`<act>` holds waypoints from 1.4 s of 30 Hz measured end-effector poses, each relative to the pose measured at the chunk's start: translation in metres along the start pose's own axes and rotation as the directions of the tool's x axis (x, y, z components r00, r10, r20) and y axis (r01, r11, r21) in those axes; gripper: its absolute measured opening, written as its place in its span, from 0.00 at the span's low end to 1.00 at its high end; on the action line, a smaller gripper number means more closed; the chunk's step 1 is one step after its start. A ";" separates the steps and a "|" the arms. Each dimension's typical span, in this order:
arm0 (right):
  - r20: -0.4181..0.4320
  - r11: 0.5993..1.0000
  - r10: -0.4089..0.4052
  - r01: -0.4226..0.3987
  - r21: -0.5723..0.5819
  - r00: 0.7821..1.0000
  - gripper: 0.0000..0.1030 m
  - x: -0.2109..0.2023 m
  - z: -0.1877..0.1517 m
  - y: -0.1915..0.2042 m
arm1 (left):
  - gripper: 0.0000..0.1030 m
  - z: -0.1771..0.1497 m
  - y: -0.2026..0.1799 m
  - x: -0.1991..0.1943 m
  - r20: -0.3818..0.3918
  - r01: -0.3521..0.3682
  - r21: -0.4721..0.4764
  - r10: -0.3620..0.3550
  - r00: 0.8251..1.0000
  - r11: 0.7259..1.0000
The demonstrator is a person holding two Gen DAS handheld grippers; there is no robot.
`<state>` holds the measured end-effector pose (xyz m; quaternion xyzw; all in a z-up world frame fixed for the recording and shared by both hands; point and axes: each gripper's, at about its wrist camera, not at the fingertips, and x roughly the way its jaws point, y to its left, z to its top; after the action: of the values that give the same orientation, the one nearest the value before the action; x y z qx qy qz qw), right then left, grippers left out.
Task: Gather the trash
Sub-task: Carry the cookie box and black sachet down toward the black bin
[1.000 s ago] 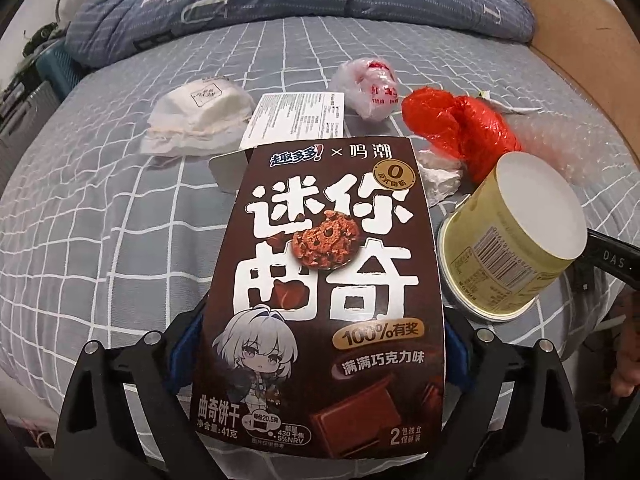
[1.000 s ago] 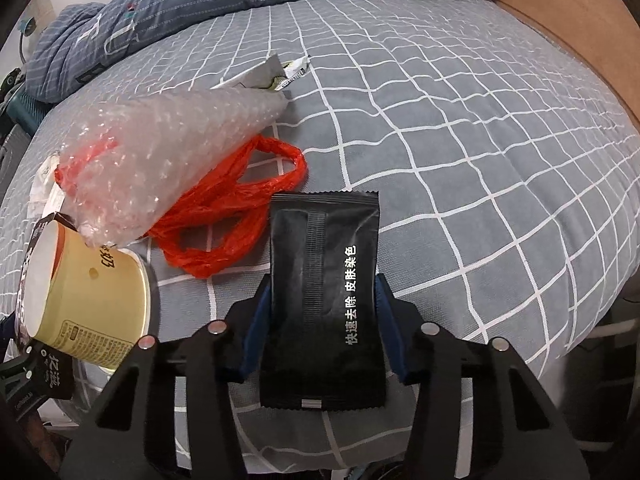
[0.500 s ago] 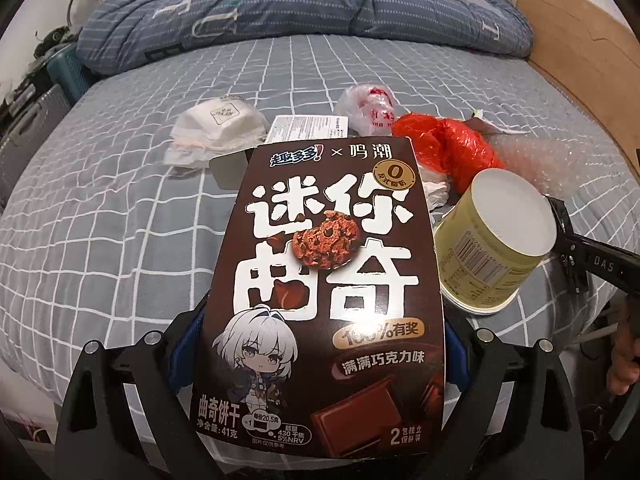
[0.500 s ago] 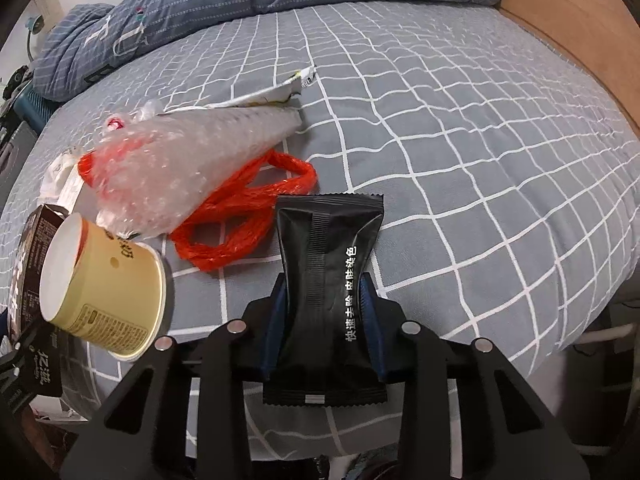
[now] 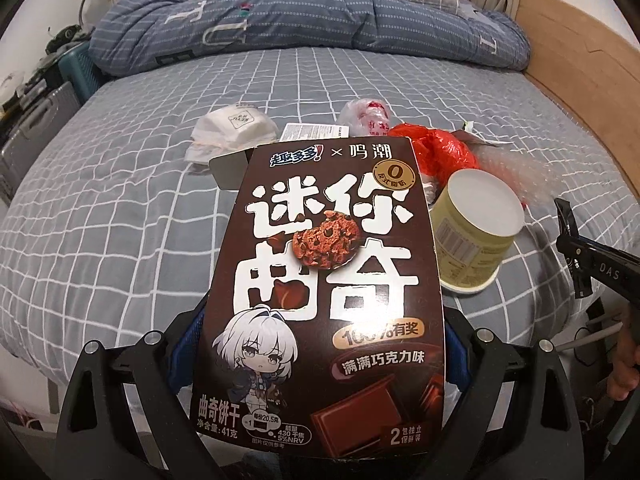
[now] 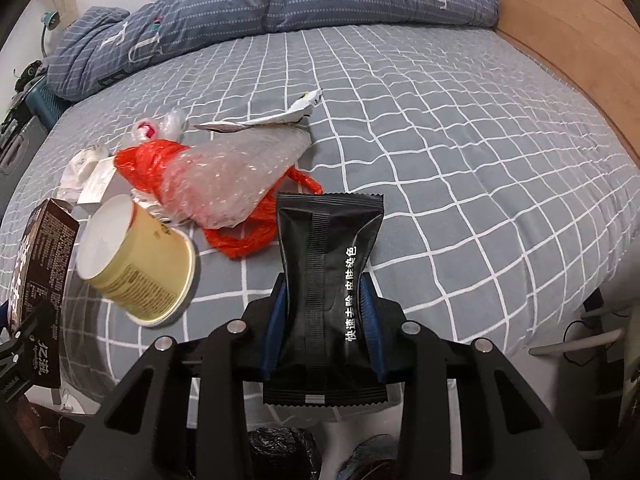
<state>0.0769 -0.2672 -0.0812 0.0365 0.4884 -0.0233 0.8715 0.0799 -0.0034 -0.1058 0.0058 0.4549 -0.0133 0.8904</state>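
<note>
My left gripper [image 5: 320,340] is shut on a brown cookie box [image 5: 328,264], which stands upright between the blue pads and hides the bed behind it. My right gripper [image 6: 324,316] is shut on a black sachet [image 6: 328,280], pinched at its waist and held above the grey checked bed [image 6: 460,160]. Lying on the bed are a yellow paper cup [image 6: 136,264] on its side, a red plastic bag [image 6: 152,164], bubble wrap [image 6: 236,176], a torn white wrapper [image 6: 280,118], a white crumpled wrapper [image 5: 232,132] and a clear bag with red print [image 5: 368,118].
A folded blue quilt [image 5: 304,28] lies across the far end of the bed. A wooden bed frame [image 5: 580,60] runs along the right. A suitcase [image 5: 36,120] stands off the left side. A hand [image 5: 624,364] shows at the right edge of the left wrist view.
The right jaws have squeezed in on the black sachet and lifted it off the bed, back from the red bag. The left gripper, still holding the box, has tilted up a little.
</note>
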 end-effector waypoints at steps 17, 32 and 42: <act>0.021 0.998 0.036 -0.035 -0.051 0.999 0.33 -0.041 -0.026 0.023 | 0.88 -0.012 0.002 -0.033 0.022 -0.007 -0.029 0.007 1.000 1.000; 0.012 0.993 0.078 -0.076 -0.089 0.997 0.33 -0.073 -0.068 0.044 | 0.88 -0.049 0.011 -0.051 -0.001 -0.029 -0.044 0.029 1.000 0.999; -0.019 0.986 0.109 -0.111 -0.121 0.994 0.33 -0.091 -0.100 0.059 | 0.88 -0.088 0.010 -0.068 -0.044 -0.049 -0.037 0.047 0.998 0.998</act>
<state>-0.0507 -0.1994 -0.0527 0.0102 0.4916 0.0550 0.8690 -0.0307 0.0102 -0.1018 0.0003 0.4737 0.0167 0.8805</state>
